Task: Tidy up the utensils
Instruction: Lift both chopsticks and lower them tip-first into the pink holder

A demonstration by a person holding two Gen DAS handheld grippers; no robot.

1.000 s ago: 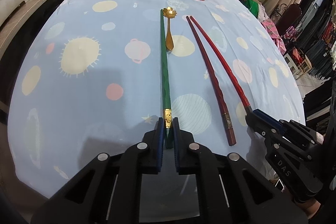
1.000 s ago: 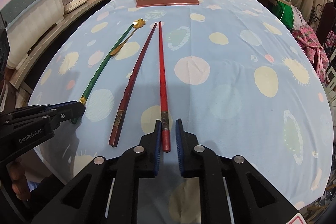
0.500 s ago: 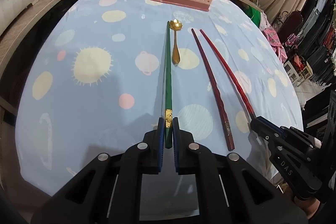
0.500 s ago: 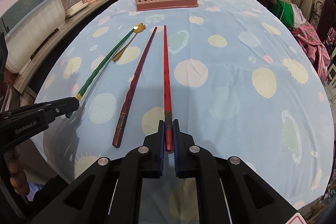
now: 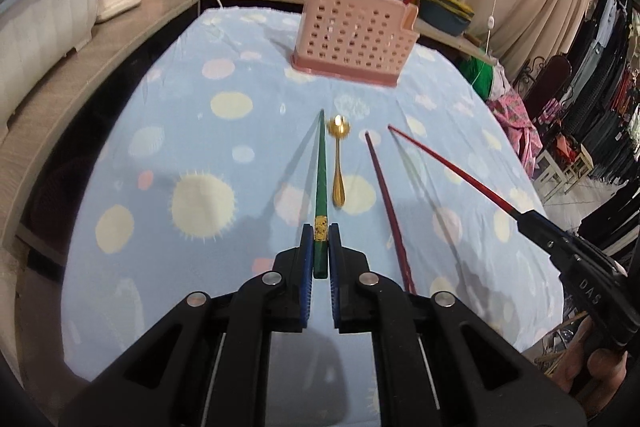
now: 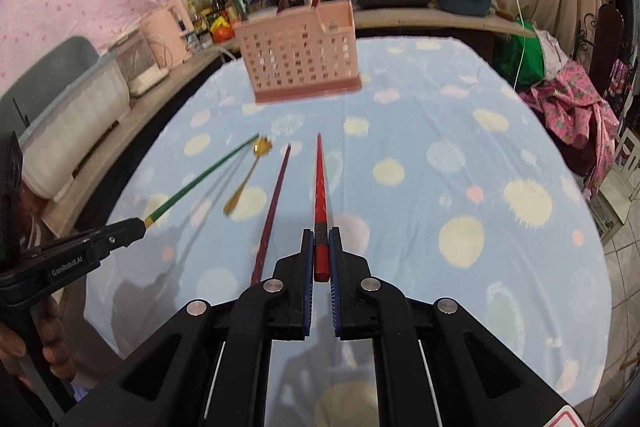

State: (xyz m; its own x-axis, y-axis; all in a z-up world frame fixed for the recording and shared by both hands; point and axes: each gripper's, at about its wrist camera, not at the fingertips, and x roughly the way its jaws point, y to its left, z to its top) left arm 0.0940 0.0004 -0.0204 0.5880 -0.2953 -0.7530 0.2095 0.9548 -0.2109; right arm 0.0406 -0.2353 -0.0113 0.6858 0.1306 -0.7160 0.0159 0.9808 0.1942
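1. Left wrist view: half a second ago the green chopstick (image 5: 320, 183) lay flat on the desk (image 5: 160, 131); now the left claw (image 5: 319, 247), clamped on its butt end, has raised it, and a shadow falls beside it on the cloth.
2. Right wrist view: the right claw (image 6: 320, 251) is likewise clamped on the red chopstick (image 6: 320, 179), lifted off the cloth since the earlier frames.
3. Both pickups look done, so the carry to the holder seems to come next.
4. Left behind on the desk are the dark red chopstick (image 5: 386, 195) and the gold spoon (image 5: 339, 167), well apart from either claw.
5. At the far end of the desk stands the pink basket (image 6: 296, 63), already holding several upright sticks; which compartments they sit in is unclear.
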